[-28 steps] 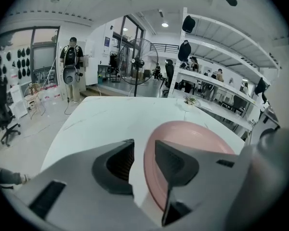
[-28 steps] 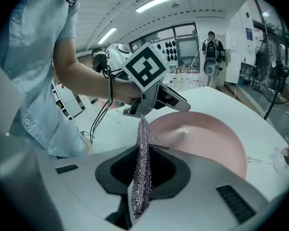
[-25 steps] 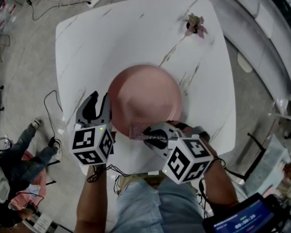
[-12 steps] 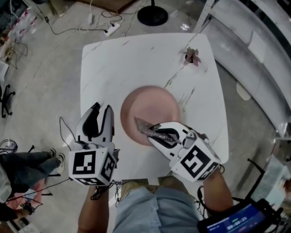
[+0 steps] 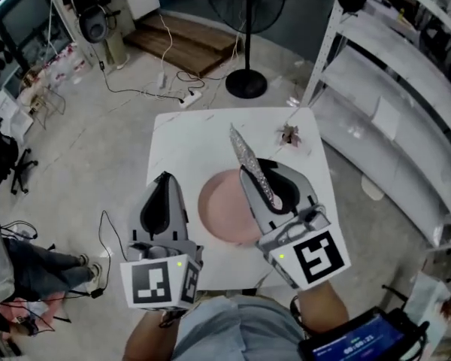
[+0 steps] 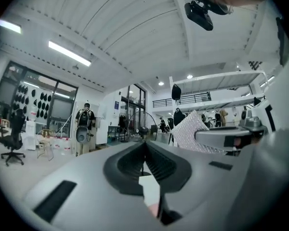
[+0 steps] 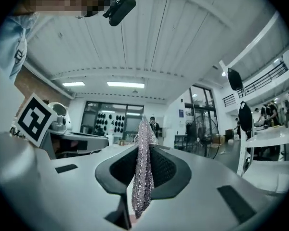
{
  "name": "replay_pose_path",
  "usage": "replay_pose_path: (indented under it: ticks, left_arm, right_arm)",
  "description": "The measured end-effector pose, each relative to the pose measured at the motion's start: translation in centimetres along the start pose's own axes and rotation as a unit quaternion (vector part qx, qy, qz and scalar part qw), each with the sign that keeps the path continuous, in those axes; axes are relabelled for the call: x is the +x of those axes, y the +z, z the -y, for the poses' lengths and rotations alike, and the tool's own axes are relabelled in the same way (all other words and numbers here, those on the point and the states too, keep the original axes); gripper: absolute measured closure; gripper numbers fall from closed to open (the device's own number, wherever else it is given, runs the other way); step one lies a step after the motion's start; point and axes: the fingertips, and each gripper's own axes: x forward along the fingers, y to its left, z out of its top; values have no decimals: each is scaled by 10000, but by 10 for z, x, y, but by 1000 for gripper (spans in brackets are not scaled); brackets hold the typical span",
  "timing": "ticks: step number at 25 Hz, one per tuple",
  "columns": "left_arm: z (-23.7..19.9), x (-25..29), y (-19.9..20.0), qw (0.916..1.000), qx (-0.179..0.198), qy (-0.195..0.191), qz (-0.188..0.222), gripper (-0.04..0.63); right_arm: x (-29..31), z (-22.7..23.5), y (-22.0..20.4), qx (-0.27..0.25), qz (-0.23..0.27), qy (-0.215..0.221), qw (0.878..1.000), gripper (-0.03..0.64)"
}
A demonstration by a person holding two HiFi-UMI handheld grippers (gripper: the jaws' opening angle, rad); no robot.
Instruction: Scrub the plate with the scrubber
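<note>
The pink plate (image 5: 224, 215) lies unheld on the white table (image 5: 188, 141) at centre frame and could skid once scrubbing pressure lands. The silver scrubber (image 5: 249, 160), pinched only along one edge, might slip free. The right gripper (image 5: 264, 173) is clenched on that scrubber; the left gripper (image 5: 164, 179), lower left, is closed on nothing.

Plate (image 5: 222, 210) on table (image 5: 188, 141); scrubber (image 5: 248, 156) in rt tongs (image 5: 261, 170); lt tongs (image 5: 164, 177) beside
</note>
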Motion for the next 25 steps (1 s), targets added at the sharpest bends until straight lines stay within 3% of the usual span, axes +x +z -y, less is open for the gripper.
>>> replay_pose_path:
  ticks: [5,25]
  left_arm:
    - [0,-1,23,9995,141,141,233,589]
    - [10,-6,34,9992,178,-69,344,589]
  right_arm:
    - [-3,-2,22,-344,311,-404,9981,548]
    - [-7,-8,26,-388,300,-603,9970,553]
